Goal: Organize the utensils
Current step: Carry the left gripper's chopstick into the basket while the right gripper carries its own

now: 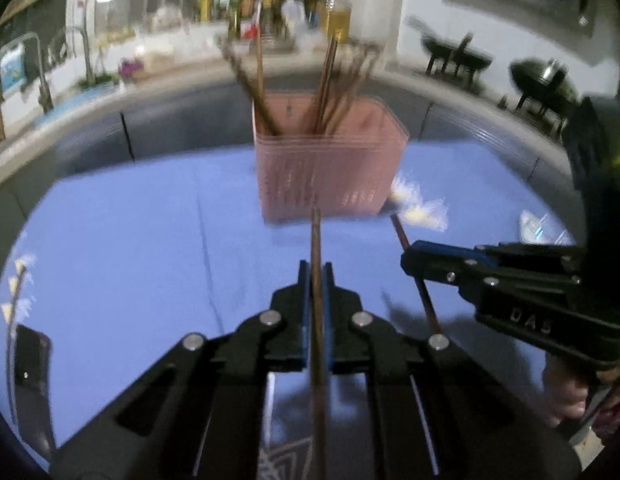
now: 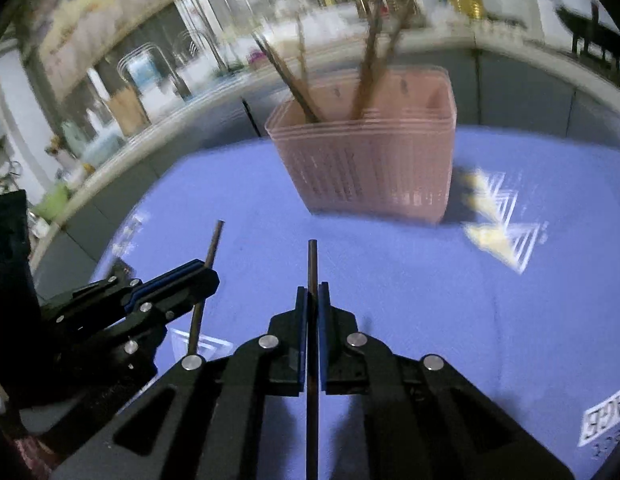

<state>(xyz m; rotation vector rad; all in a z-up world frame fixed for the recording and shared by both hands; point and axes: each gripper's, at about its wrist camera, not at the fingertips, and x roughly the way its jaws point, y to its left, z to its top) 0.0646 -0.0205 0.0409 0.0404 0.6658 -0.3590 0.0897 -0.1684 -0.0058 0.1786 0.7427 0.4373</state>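
Two thin dark-brown chopsticks, one per claw. Left claw point(image 1: 316, 276) clenched on the left chopstick point(image 1: 316, 264); its long axis runs fwd along the fingers, tip pointing at the pink basket point(image 1: 330, 172). Right claw point(image 2: 312, 296) clenched on the right chopstick point(image 2: 312, 264), same fwd axis, tip aimed just left of the basket point(image 2: 374, 168). Both sticks are held above the blue mat point(image 1: 130, 240) on the table, short of the basket.

Basket is upright w/ slotted walls; several more brown chopsticks point(image 1: 334, 92) stand inside, leaning apart.

Left view only: right claw point(image 1: 410, 258) from the side, its stick point(image 1: 424, 300) slanting down-right, plus dark cookware on the counter behind. Right view only: left claw point(image 2: 206, 274) w/ its stick point(image 2: 208, 264) near upright, and a printed label at the mat's right edge. Both views are motion-blurred.
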